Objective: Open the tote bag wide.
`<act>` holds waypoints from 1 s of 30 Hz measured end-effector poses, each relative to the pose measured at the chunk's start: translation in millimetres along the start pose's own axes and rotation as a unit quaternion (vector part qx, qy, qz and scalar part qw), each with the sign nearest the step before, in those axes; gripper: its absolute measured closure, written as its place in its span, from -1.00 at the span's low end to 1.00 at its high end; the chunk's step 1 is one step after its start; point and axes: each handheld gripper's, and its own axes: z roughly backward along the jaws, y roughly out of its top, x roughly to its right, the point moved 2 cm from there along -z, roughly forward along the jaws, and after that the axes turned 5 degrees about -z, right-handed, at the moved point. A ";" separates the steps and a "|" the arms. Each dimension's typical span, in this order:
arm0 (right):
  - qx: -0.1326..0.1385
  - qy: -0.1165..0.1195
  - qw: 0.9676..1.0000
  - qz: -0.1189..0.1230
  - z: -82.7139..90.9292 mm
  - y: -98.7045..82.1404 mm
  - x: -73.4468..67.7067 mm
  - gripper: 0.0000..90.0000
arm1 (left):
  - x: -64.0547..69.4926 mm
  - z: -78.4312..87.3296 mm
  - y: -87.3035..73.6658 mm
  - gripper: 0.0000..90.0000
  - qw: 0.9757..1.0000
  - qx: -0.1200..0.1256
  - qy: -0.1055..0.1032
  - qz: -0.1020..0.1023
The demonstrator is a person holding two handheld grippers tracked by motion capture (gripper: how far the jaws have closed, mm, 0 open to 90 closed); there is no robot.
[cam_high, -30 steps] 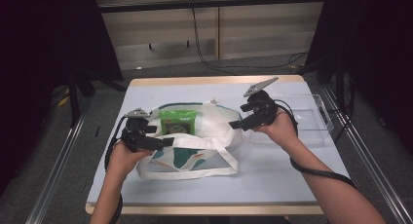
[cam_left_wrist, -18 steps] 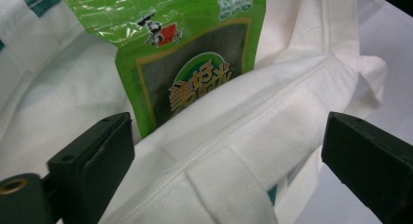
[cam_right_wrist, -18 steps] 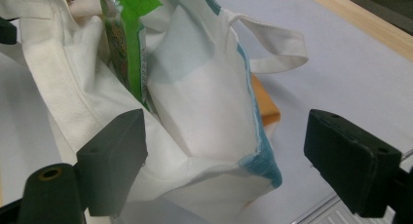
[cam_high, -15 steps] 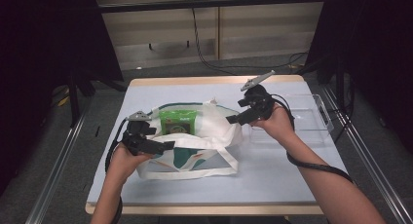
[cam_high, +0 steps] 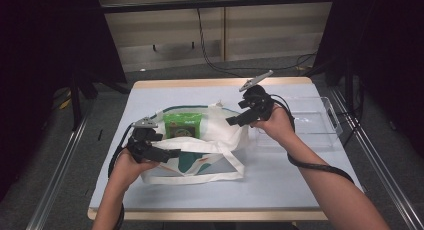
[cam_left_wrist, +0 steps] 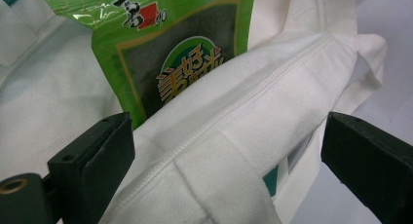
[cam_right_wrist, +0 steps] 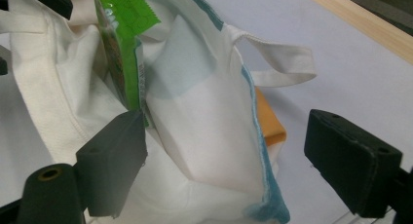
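A white tote bag [cam_high: 210,155] with teal trim lies on the table, and a green snack packet [cam_high: 183,125] stands in its open mouth. My left gripper [cam_high: 169,153] is open at the bag's near left rim. In the left gripper view the bag's hem [cam_left_wrist: 253,102] runs between the wide-open jaws of the left gripper [cam_left_wrist: 226,136], with the packet [cam_left_wrist: 180,48] just behind it. My right gripper [cam_high: 234,121] hangs open over the bag's right end. In the right gripper view the right gripper [cam_right_wrist: 229,131] straddles the teal-edged rim [cam_right_wrist: 255,131], with the packet [cam_right_wrist: 124,44] to the left.
A clear plastic tray [cam_high: 320,125] sits at the table's right edge, just beyond my right hand. The bag's handle loop [cam_right_wrist: 287,63] lies on the pale blue table [cam_high: 300,175]. Something orange [cam_right_wrist: 270,119] peeks from under the bag's rim.
My right gripper has shifted slightly left and up over the bag's right end. The left gripper has edged a little nearer along the rim. The bag and packet stay put.
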 end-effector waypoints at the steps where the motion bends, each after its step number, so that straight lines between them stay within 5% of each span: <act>1: -0.003 -0.005 1.000 0.002 -2.1 0.4 0.2 -0.64 | -0.5 -0.7 -0.8 -0.86 1.000 0.000 -0.004 0.001; 19: -0.011 -0.005 1.000 -0.011 -20.2 9.4 6.4 -0.12 | -2.0 3.0 -8.2 -0.68 1.000 0.000 -0.006 0.003; 30: -0.028 0.011 1.000 -0.008 -30.6 7.6 7.2 0.44 | -0.3 5.2 -7.8 -0.73 1.000 0.013 -0.006 0.014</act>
